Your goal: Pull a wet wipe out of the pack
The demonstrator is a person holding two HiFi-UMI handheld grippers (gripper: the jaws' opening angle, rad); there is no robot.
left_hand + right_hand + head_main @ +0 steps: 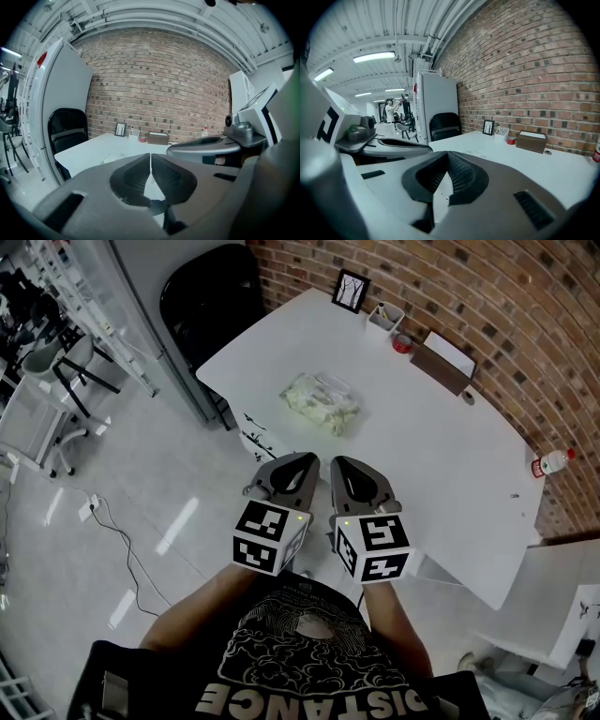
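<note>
The wet wipe pack, a pale crinkled packet, lies on the white table towards its left end. Both grippers are held side by side in front of the table's near edge, short of the pack and pointing at it. My left gripper is shut with nothing between its jaws, which meet in a thin line in the left gripper view. My right gripper is likewise shut and empty, its jaws pressed together in the right gripper view. Neither gripper touches the pack.
Along the brick wall stand a framed picture, a white pen cup, a small red item and a brown box. A bottle stands at the table's right end. A black chair is at the left end, and a cable lies on the floor.
</note>
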